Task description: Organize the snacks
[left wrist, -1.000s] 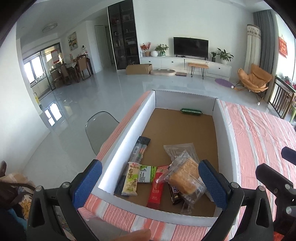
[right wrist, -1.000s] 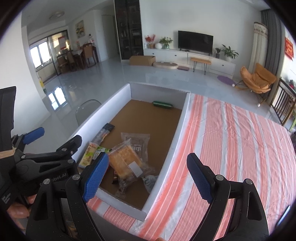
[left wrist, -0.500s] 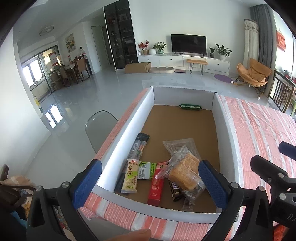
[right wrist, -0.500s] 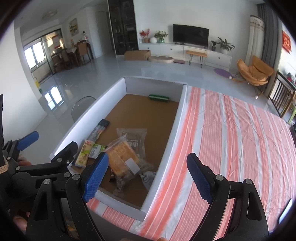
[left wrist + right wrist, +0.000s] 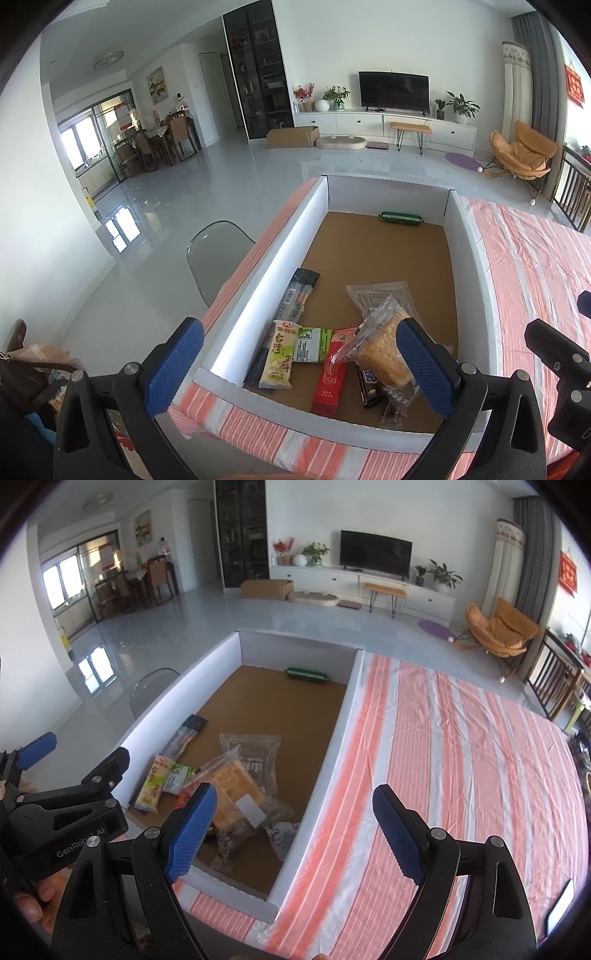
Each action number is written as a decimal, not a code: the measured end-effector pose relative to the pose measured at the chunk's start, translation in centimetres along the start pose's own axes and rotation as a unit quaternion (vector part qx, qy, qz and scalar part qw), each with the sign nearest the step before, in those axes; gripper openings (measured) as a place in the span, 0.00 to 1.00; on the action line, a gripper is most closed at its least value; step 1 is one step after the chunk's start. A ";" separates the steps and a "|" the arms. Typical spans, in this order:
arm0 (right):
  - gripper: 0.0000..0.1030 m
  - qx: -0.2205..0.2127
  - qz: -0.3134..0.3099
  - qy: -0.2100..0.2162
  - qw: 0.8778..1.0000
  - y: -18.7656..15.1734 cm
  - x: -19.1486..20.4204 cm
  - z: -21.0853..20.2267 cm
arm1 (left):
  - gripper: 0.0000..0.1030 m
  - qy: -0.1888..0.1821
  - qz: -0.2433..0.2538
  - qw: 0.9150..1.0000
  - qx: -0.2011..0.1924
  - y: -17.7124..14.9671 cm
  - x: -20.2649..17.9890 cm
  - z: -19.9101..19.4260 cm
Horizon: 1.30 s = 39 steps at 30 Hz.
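Setting: bright living room, television against the far wall; a tabletop (image 5: 535,266) under an orange-striped cloth carries a shallow white-walled tray (image 5: 273,266) with a brown floor.

Left wrist view. Left tool (image 5: 295,363): jaws spread wide, holding nothing, hovering above the tray's near wall. Snacks lie heaped at the tray's near end, directly ahead of and below this tool. Items: yellow rice cracker packet (image 5: 281,354), long axis running away from the tool; red stick packet (image 5: 330,373) just beside it, same heading; clear bag of bread (image 5: 382,350) on top of the heap, close by the tool's right finger; dark slim packet (image 5: 301,295) along the tray's left wall. One green roll (image 5: 402,218) lies alone at the tray's far wall, crosswise, well apart from the heap.

Right wrist view. Right tool (image 5: 291,830): jaws likewise wide and empty, straddling the tray's right wall, its left finger over the heap and its right finger over bare cloth. Bag of bread (image 5: 236,786) lies just ahead of the left finger. Left tool (image 5: 70,797) shows at the tray's near left corner.

Judgement: the heap lies nearer the left tool, squarely between its fingers; the right would need to shift left.
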State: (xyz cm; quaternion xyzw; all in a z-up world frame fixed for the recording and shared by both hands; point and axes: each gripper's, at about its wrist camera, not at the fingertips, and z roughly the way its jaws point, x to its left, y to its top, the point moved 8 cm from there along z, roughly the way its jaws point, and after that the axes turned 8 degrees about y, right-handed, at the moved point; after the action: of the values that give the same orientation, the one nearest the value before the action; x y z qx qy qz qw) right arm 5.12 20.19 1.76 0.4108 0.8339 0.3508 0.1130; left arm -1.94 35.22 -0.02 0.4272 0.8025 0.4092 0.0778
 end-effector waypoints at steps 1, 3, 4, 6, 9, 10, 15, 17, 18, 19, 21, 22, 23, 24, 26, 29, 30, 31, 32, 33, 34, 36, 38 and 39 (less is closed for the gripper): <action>0.86 0.001 -0.001 -0.001 1.000 0.0 0.0 0.0 | 1.00 -0.001 0.000 1.000 0.001 0.0 0.0 0.1; 0.86 0.004 -0.002 -0.002 1.000 -0.1 0.0 0.1 | 1.00 -0.004 -0.001 1.000 0.003 -0.1 -0.1 0.2; 0.86 0.005 -0.003 -0.003 1.000 -0.2 0.0 0.1 | 1.00 -0.005 -0.002 1.000 0.004 -0.1 -0.1 0.2; 0.86 0.008 -0.004 -0.004 1.000 -0.3 0.0 0.2 | 1.00 -0.006 -0.003 1.000 0.006 -0.2 -0.1 0.3; 0.86 0.011 -0.004 -0.005 1.000 -0.3 0.1 0.2 | 1.00 -0.005 -0.004 1.000 0.007 -0.1 0.1 0.5; 0.86 0.011 -0.004 -0.005 1.000 -0.2 0.1 0.3 | 1.00 -0.006 -0.005 1.000 0.007 -0.1 0.1 0.5; 0.86 0.012 -0.006 -0.006 1.000 -0.2 0.2 0.2 | 1.00 -0.007 -0.006 1.000 0.007 -0.1 0.2 0.5; 0.86 0.012 -0.005 -0.006 1.000 -0.2 0.2 0.2 | 1.00 -0.007 -0.007 1.000 0.008 -0.2 0.2 0.5; 0.86 0.012 -0.005 -0.007 1.000 -0.2 0.2 0.2 | 1.00 -0.007 -0.007 1.000 0.008 -0.2 0.2 0.5; 0.86 0.012 -0.004 -0.008 1.000 -0.2 0.1 0.2 | 1.00 -0.006 -0.006 1.000 0.007 -0.1 0.2 0.5; 0.86 0.012 -0.002 -0.009 1.000 -0.2 0.0 0.1 | 1.00 -0.004 -0.004 1.000 0.005 -0.1 0.3 0.5; 0.86 0.013 -0.001 -0.009 1.000 -0.2 0.0 0.1 | 1.00 -0.003 -0.003 1.000 0.004 -0.1 0.2 0.5; 0.86 0.012 0.000 -0.010 1.000 -0.2 -0.1 0.1 | 1.00 -0.002 -0.002 1.000 0.003 0.0 0.2 0.5; 0.86 0.012 0.000 -0.010 1.000 -0.2 -0.1 0.1 | 1.00 -0.002 -0.001 1.000 0.002 0.0 0.2 0.4; 0.86 0.011 0.000 -0.012 1.000 -0.1 -0.2 0.0 | 1.00 -0.002 0.003 1.000 -0.002 0.1 0.1 0.3; 0.86 0.011 0.000 -0.012 1.000 -0.1 -0.3 -0.1 | 1.00 -0.003 0.009 1.000 -0.009 0.2 -0.1 0.0; 0.86 0.011 0.000 -0.012 1.000 -0.1 -0.3 -0.1 | 1.00 -0.003 0.010 1.000 -0.011 0.3 -0.2 -0.1; 0.86 0.011 0.000 -0.012 1.000 -0.1 -0.3 -0.1 | 1.00 -0.003 0.011 1.000 -0.012 0.3 -0.2 -0.1; 0.86 0.011 0.000 -0.013 1.000 -0.1 -0.3 -0.1 | 1.00 -0.004 0.011 1.000 -0.012 0.3 -0.2 -0.1; 0.86 0.011 0.000 -0.013 1.000 -0.1 -0.3 -0.1 | 1.00 -0.007 0.011 1.000 -0.010 0.3 -0.3 0.0; 0.86 0.011 0.001 -0.012 1.000 -0.1 -0.3 -0.1 | 1.00 -0.010 0.010 1.000 -0.008 0.3 -0.3 0.1; 0.86 0.013 0.002 -0.012 1.000 -0.2 -0.4 -0.1 | 1.00 -0.026 0.007 1.000 0.002 0.2 -0.5 0.3; 0.86 0.015 0.002 -0.012 1.000 -0.2 -0.4 0.0 | 1.00 -0.037 0.004 0.999 0.011 0.2 -0.5 0.5; 0.86 0.017 0.002 -0.011 1.000 -0.3 -0.4 0.1 | 1.00 -0.040 0.003 0.999 0.012 0.3 -0.5 0.5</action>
State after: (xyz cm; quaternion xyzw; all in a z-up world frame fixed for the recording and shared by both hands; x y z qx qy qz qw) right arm 5.22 19.84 1.49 0.4183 0.8377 0.3317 0.1147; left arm -1.21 35.23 -0.26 0.4461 0.8026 0.3824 0.1032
